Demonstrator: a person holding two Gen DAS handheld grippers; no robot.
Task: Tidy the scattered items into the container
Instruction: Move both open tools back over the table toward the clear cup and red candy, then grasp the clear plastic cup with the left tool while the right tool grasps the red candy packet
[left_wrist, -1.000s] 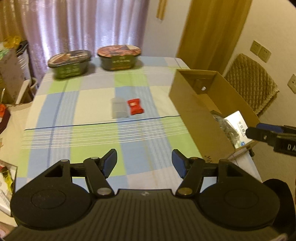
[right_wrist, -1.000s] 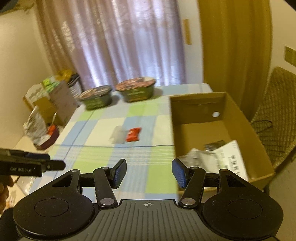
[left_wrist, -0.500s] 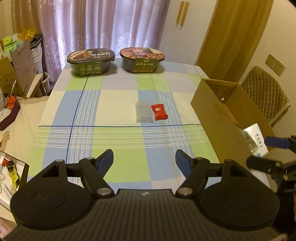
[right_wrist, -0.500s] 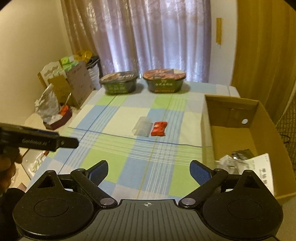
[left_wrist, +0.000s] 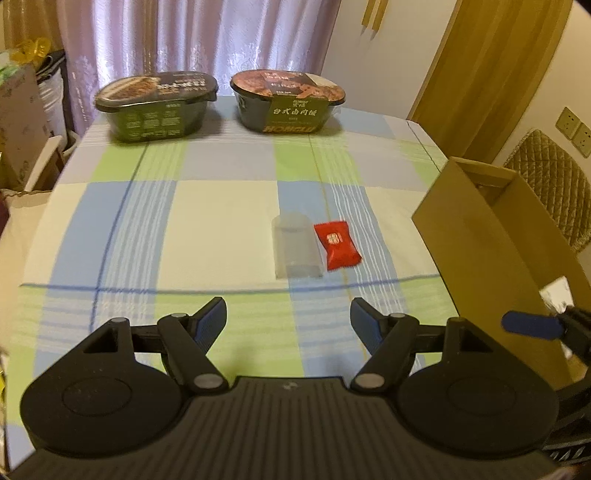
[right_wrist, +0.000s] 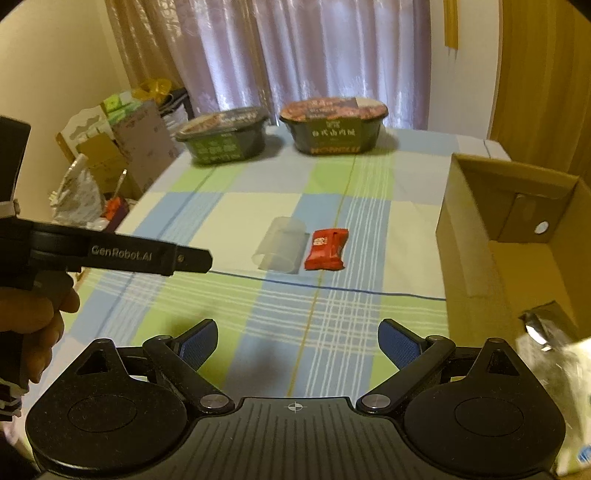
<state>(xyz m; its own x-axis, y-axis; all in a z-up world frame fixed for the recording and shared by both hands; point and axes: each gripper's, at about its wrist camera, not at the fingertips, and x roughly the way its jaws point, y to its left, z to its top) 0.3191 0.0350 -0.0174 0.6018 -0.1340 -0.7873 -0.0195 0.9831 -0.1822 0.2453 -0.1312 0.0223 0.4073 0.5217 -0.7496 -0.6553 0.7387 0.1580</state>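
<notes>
Left claw: you hold it released, nothing between its blue pads, low over the near part of the desk
Right claw: also released and empty, jaws spread wider than the left's, over the near edge of the desk
Desk: covered in a checked cloth of blue, green and cream
Clear case: lies flat ahead of your left claw, slightly right of its centre line; from the right claw it is ahead and a little left
Red packet: just beside the clear case on its right, ahead of both claws; whether the two touch is hard to tell
Box: open cardboard, to the right of your left claw; on the right claw's right side too, with a crumpled bag and white paper inside at its near end
Bowls: two lidded meal bowls at the far edge of the desk, well beyond the packet; the green one far left of the left claw, the brown-labelled one straight ahead
Your hand: grips the left claw's handle, seen at the left of the right claw's view
Surroundings: curtain behind the bowls, a quilted chair beyond the box
</notes>
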